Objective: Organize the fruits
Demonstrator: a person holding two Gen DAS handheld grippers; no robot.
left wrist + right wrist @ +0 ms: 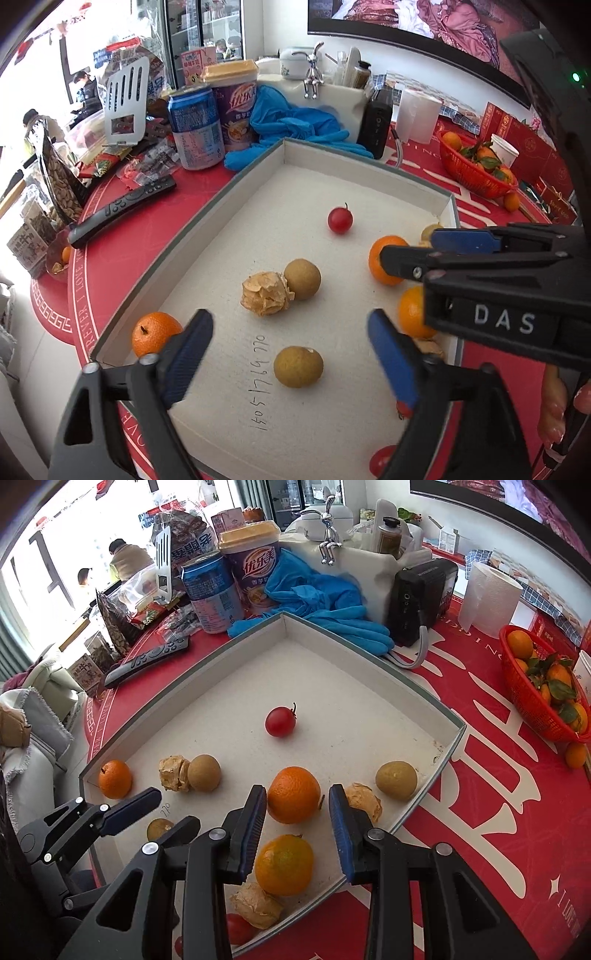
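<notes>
A matt cardboard tray [448,760] with a rough, grainy floor holds a glossy cherry tomato [280,721], dimpled-skinned oranges [293,794] and papery dried husks [266,293]; nearby, a shiny metal can [196,127] and crumpled blue rubber gloves [317,602].

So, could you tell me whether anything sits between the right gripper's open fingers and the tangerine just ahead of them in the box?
Nothing visible does. The right gripper is open, and the tangerine lies just past its fingertips on bare box floor. A papery husk fruit sits close beside the right-hand finger, to the side rather than in the path.
</notes>
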